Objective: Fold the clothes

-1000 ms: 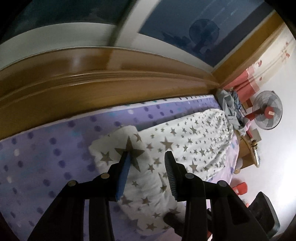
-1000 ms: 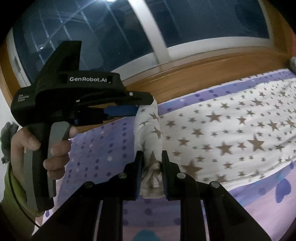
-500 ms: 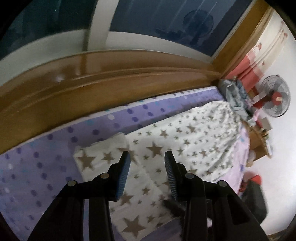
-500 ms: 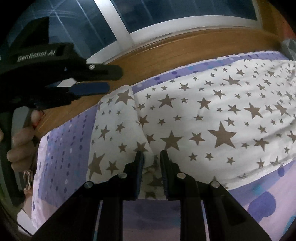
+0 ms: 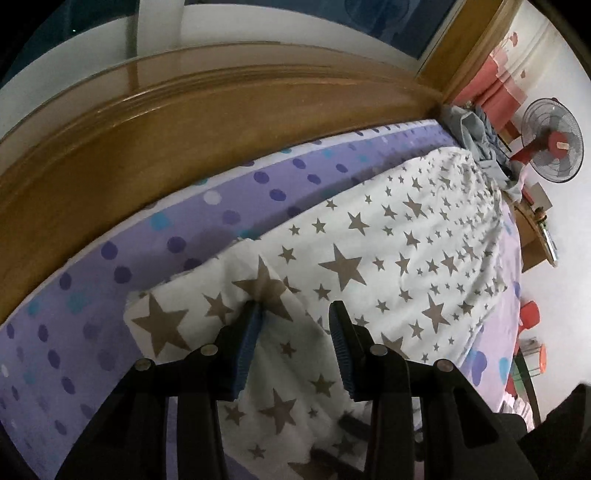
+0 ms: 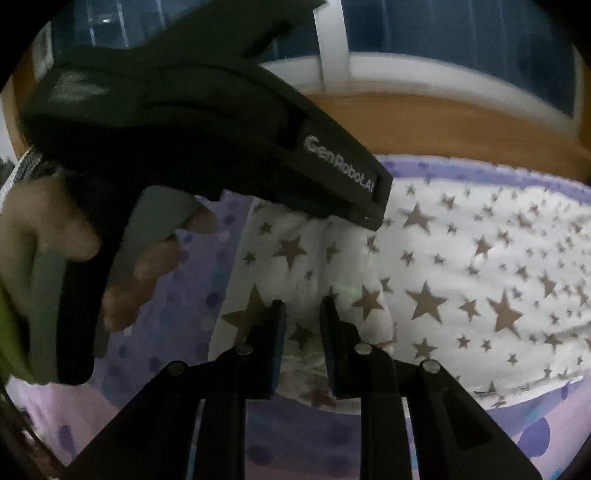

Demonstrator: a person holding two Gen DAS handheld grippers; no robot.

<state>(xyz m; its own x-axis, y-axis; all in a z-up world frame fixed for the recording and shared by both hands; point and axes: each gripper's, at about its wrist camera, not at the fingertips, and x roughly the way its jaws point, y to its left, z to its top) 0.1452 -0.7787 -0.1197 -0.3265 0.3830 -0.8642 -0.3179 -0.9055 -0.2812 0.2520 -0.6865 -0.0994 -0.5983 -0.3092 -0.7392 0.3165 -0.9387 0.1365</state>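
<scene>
A: On the left, what do you see?
B: In the right wrist view a hand (image 6: 55, 236) with a green sleeve holds the left gripper (image 6: 373, 218) by its handle; its black body with white letters hangs over the cloth (image 6: 461, 258).

A: And the cloth, where is it?
B: It lies on the bed (image 5: 110, 295), on the purple dotted sheet (image 5: 229, 192); it is white with brown stars; its left end is folded over into a thick edge, and the rest goes far to the right, toward the pile of grey clothes (image 5: 476, 136).

A: How are the grippers?
B: In its own view the left gripper (image 5: 295, 317) stands about half wide; its left pad touches the folded edge at a large star, the right pad is apart from the cloth, so it does not pinch; the right gripper (image 6: 303, 314) is narrow, and a bunched piece of the cloth sits between its pads; it holds this near corner.

A: What is behind, and to the right?
B: A wooden ledge (image 5: 184, 122) runs along the bed under a dark window (image 6: 443, 29); at the far right a fan (image 5: 554, 144) stands near the white wall.
</scene>
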